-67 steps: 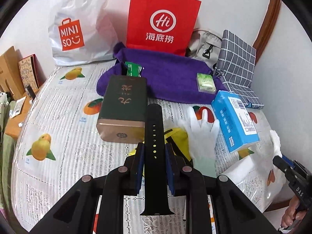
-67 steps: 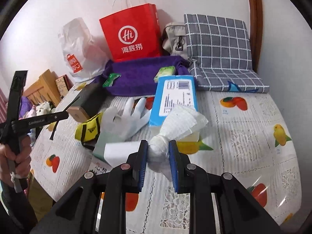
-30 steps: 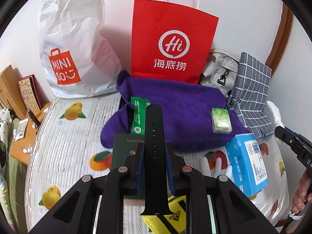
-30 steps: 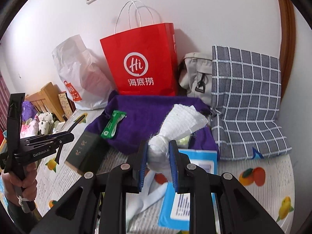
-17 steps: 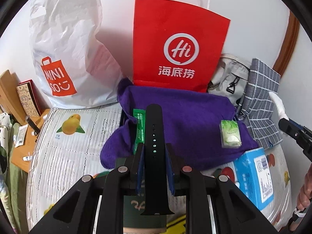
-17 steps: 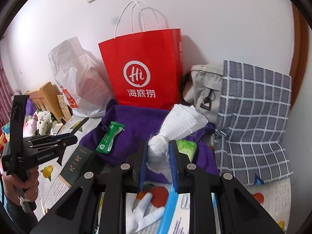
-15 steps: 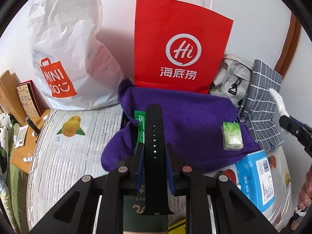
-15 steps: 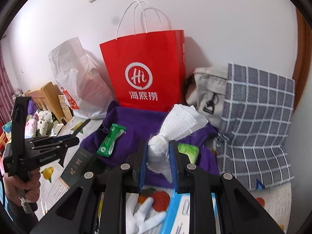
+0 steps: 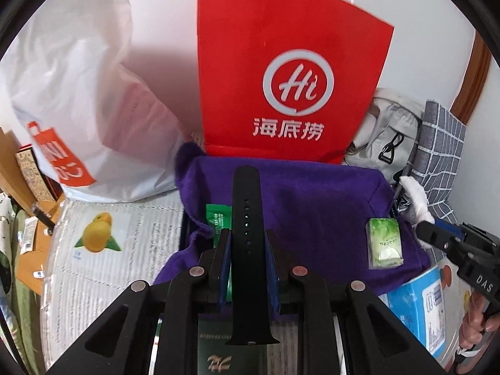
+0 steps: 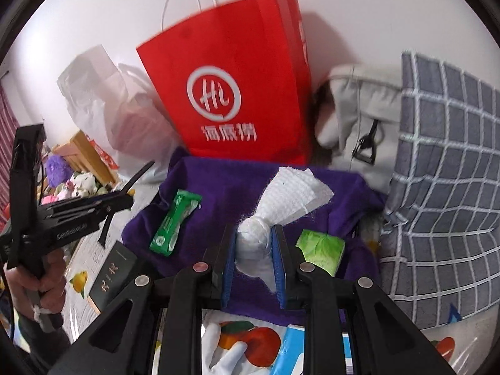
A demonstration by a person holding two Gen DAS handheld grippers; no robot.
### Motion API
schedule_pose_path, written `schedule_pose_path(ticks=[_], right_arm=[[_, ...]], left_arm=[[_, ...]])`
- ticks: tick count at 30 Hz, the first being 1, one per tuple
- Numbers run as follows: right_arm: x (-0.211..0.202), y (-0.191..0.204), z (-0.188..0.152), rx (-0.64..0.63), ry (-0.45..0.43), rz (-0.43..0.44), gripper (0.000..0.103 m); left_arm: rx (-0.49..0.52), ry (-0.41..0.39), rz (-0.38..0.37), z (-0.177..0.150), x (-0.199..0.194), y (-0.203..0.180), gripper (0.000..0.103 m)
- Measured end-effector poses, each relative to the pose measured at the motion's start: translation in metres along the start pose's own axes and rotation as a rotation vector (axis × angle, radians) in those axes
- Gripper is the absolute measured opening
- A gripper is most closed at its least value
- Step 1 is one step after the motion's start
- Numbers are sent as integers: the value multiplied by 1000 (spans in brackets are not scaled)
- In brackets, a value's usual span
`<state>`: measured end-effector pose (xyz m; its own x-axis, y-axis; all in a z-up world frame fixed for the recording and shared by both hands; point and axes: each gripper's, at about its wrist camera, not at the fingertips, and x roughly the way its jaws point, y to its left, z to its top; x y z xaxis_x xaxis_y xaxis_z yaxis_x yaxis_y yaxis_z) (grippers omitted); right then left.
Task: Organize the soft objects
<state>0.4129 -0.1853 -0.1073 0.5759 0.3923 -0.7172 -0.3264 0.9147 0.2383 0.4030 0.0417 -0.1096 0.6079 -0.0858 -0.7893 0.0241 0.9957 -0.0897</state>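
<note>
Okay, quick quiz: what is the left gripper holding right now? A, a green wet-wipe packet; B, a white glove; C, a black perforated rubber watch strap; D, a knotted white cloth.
C: the left gripper is shut on the black perforated rubber watch strap, which stands between its blue pads above the purple towel.

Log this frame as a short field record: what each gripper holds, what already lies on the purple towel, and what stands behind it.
left gripper: shut on black silicone watch strap
right gripper: shut on knotted white cloth bundle
purple fleece towel: carries long green sachet and small green tissue pack
behind towel: red paper shopping bag, white plastic bag
position: both grippers held over the towel's near edge
</note>
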Motion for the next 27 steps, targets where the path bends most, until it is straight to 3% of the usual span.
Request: schedule_pose_path(ticks=[11, 27], right_arm=[[70, -3, -20, -38, 186, -33, 23], [101, -1, -28, -47, 261, -50, 23]], left_arm=[[-29, 101, -32, -8, 42, 7, 20], [-85, 159, -54, -11, 76, 21, 20]])
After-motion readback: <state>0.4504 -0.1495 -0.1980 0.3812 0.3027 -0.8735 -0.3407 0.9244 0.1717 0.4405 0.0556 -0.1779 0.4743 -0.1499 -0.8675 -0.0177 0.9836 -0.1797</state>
